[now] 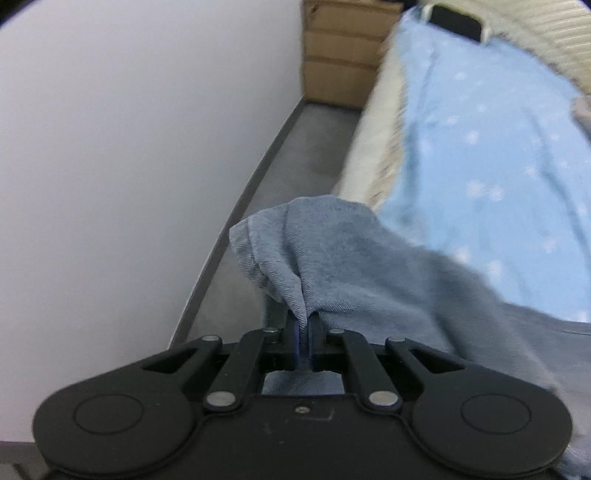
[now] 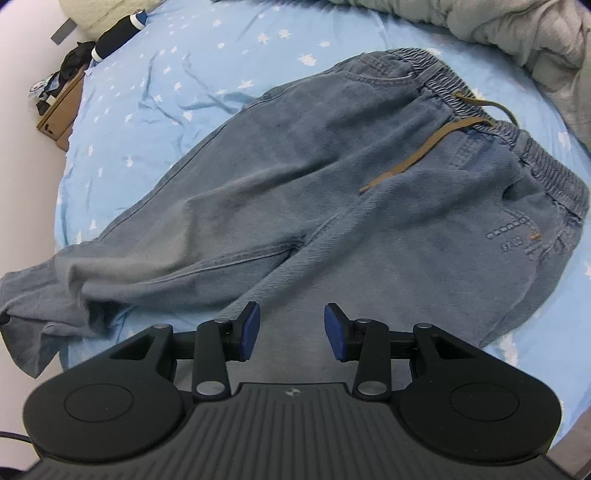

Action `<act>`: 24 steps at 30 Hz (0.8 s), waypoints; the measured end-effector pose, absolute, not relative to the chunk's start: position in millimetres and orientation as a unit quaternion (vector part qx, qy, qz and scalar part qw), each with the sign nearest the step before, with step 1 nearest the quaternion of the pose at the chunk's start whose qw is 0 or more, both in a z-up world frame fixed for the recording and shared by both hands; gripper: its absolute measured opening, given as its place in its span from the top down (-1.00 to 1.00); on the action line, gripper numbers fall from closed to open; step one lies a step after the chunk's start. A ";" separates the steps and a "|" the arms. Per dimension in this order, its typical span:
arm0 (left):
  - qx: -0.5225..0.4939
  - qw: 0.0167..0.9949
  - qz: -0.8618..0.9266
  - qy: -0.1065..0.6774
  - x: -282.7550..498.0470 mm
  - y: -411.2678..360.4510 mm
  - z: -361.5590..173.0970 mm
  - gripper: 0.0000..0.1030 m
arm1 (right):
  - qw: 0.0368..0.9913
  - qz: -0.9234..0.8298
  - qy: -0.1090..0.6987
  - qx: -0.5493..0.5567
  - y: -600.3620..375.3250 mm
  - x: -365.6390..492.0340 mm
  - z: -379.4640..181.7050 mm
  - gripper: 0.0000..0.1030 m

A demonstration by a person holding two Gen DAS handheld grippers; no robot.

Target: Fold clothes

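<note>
Blue denim trousers (image 2: 332, 177) with an elastic waistband and a brown drawstring (image 2: 424, 147) lie spread on a light blue starred bedsheet (image 2: 155, 92). My right gripper (image 2: 291, 328) is open and empty, just above the nearer trouser leg. My left gripper (image 1: 304, 332) is shut on the hem of a trouser leg (image 1: 314, 251) and holds it up off the bed's edge. That lifted leg end shows at the far left in the right wrist view (image 2: 44, 280).
A white wall (image 1: 129, 147) and grey floor (image 1: 295, 177) lie left of the bed. Cardboard boxes (image 1: 340, 55) stand at the far end. A grey quilt (image 2: 517, 33) is heaped at the top right. A black bottle (image 2: 118, 35) and a box (image 2: 62, 107) sit beyond the bed.
</note>
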State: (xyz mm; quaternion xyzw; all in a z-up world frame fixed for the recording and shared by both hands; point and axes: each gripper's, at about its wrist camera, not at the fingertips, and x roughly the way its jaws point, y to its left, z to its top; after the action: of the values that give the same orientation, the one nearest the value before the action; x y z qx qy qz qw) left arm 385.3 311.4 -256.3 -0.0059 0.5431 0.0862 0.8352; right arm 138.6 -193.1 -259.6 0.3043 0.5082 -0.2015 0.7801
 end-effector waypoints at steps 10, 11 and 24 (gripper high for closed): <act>-0.074 0.803 0.142 0.575 370.8 320.1 -285.1 0.35 | 0.780 -0.257 0.478 0.310 -208.6 97.7 -245.1 0.20; -0.078 0.803 0.140 0.574 366.4 318.9 -283.9 0.27 | 0.781 -0.263 0.473 0.312 -210.4 93.7 -243.6 0.20; -0.208 0.802 0.117 0.547 277.8 254.0 -261.2 -0.06 | 0.835 -0.239 0.431 0.245 -229.3 58.6 -269.5 0.20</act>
State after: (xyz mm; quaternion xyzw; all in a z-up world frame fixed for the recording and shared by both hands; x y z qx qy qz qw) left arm 277.8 254.0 -261.2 -0.2075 0.5470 0.1173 0.8025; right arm 58.6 -229.3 -269.5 0.2448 0.4313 -0.2389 0.8349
